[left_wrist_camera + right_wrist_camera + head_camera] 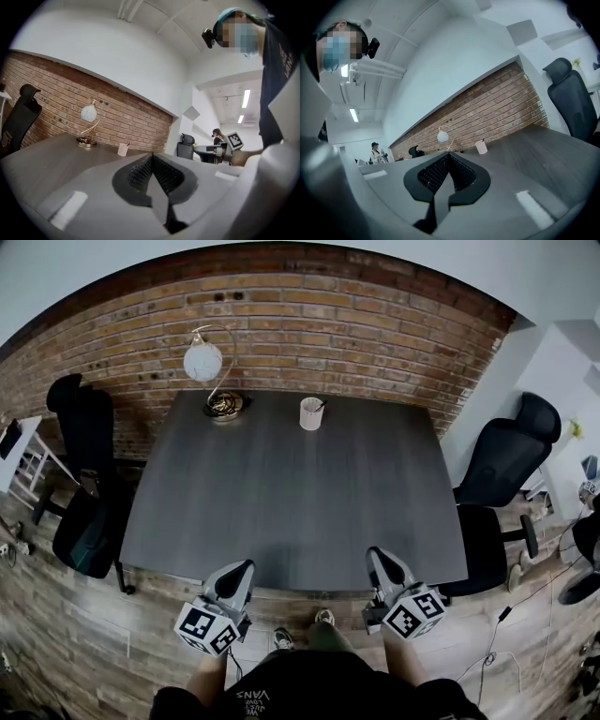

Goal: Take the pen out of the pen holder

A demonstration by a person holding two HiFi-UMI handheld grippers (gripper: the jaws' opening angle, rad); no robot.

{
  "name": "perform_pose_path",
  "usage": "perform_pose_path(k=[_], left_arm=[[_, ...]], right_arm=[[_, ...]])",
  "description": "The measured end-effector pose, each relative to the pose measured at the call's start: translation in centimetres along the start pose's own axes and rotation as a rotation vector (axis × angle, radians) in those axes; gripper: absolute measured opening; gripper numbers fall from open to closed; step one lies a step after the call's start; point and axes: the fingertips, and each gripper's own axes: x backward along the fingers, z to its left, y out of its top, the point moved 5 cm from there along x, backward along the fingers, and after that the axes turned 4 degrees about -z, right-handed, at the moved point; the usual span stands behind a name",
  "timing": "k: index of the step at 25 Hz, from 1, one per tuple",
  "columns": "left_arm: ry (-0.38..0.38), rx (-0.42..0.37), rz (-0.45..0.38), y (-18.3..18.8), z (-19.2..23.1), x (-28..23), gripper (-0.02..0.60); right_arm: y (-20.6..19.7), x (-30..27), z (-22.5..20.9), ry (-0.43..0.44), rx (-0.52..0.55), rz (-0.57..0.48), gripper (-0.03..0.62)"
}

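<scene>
grippers (244, 568) (377, 557) 2 | table (281, 512) 1 | pen holder (310, 415) 1 | pen (321, 406) 1 | lamp (204, 363) 1 | chairs (86, 451) (506, 460) 2

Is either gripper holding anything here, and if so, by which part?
Nothing is held. Left gripper and right gripper are both closed and empty; the pen sits in the pen holder.

Dark grey table (281, 502), white pen holder (311, 414), red-brown brick wall (328, 315), black chair (506, 457)
</scene>
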Motion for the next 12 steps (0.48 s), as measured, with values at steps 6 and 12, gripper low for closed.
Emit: perform_pose_path(k=[6,12], left_arm=[[0.001,-0.002,-0.001,0.0,0.4,-3.0,0.037],[0.035,-0.020,-0.011,0.8,1.2,-6.3,0.038]], right_arm=[[0.6,-2.3,-2.4,0.009,0.005,0.015,0.002],[1.8,-5.9,-5.2,0.041,0.018,0.029,0.002]])
